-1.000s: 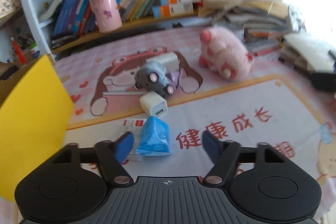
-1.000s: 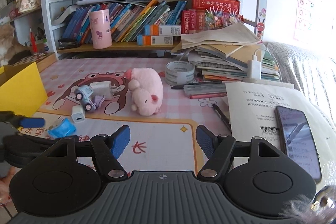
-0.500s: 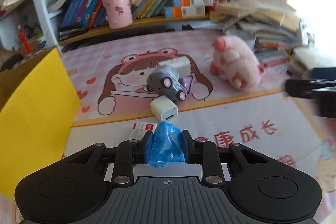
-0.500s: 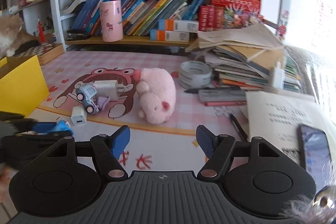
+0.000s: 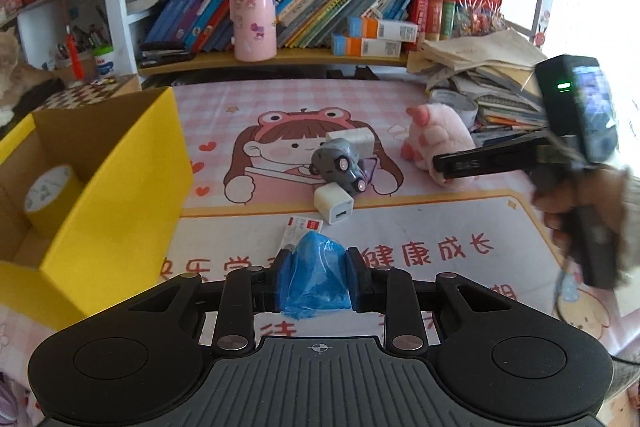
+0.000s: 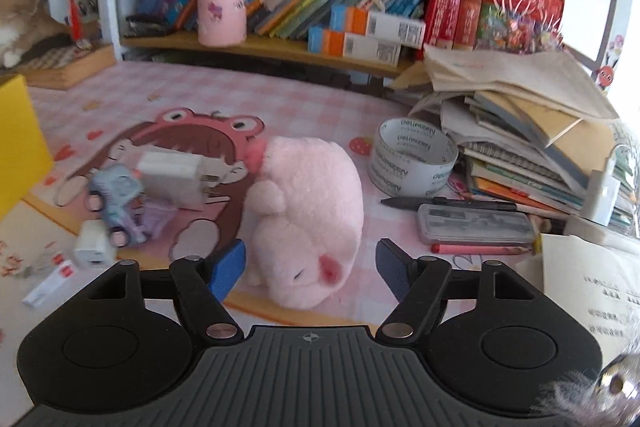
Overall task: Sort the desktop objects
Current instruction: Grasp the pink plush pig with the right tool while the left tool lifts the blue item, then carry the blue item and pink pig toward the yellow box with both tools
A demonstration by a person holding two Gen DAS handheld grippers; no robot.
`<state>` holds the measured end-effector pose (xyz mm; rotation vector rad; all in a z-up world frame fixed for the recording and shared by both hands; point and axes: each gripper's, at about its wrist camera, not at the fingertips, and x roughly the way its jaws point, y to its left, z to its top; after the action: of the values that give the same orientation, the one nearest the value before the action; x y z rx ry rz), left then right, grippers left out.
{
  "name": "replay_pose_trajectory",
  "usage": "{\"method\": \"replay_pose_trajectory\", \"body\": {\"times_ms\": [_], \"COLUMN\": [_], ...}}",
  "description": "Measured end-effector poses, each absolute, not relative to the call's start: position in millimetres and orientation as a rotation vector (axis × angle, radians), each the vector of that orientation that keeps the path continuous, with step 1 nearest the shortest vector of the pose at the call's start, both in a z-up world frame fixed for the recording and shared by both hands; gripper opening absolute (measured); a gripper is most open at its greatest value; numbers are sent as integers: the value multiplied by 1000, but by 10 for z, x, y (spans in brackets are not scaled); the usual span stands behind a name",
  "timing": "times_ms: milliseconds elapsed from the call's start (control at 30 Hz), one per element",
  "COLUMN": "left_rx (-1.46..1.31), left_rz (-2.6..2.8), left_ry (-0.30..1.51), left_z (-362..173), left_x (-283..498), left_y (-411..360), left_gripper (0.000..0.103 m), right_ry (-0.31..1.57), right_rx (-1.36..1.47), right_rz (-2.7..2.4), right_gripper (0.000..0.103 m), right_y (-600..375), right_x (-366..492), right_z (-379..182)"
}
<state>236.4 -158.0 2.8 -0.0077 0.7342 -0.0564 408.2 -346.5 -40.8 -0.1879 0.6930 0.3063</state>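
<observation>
Left gripper (image 5: 316, 277) pinches crinkly blue plastic, perhaps a bag (image 5: 317, 279); right gripper (image 6: 312, 269) opening, empty.

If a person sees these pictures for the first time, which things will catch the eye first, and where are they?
The crumpled blue plastic bag stands out first, pinched in the left gripper at the near edge of the cartoon mat. Next is the pink plush toy lying on the mat, right in front of the right gripper, whose jaws are opening with nothing between them. At the left stands the open yellow box, with a tape roll inside.
</observation>
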Motion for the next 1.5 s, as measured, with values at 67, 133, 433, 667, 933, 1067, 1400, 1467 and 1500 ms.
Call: {"method": "replay_pose_trajectory", "body": {"times_ms": [67, 133, 433, 667, 933, 1067, 1400, 1467, 1500], "left_rx": [-15, -21, -34, -39, -53, -50, -31, -33, -39], "left_rz": [-59, -58, -57, -58, -70, -71, -159, -175, -182], "left_ry": [737, 744, 752, 731, 710, 691, 643, 638, 637], "left_z": [55, 73, 141, 188, 242, 276, 324, 325, 325], "left_x": [2298, 2233, 2075, 2077, 1976, 1879, 1690, 1653, 1636], "left_y": [-1560, -1548, -1506, -1517, -1550, -1554, -1484, -1442, -1409], "left_gripper": [27, 27, 27, 26, 26, 26, 26, 26, 26], "right_ry": [709, 715, 737, 735, 707, 680, 627, 625, 628], "right_rx": [-201, -214, -206, -168, -123, -109, -28, -8, 2], "right_rz": [307, 312, 341, 337, 340, 352, 336, 318, 310], "right_gripper": [75, 75, 54, 53, 53, 53, 53, 53, 53], "right_y": [-3457, -3449, -3447, -3548, -3685, -3702, -3703, -3690, -3675], "right_x": [4200, 4291, 4463, 4259, 3892, 3679, 3002, 2865, 2794], "right_z": [-463, -510, -570, -476, -274, -145, 178, 212, 221]}}
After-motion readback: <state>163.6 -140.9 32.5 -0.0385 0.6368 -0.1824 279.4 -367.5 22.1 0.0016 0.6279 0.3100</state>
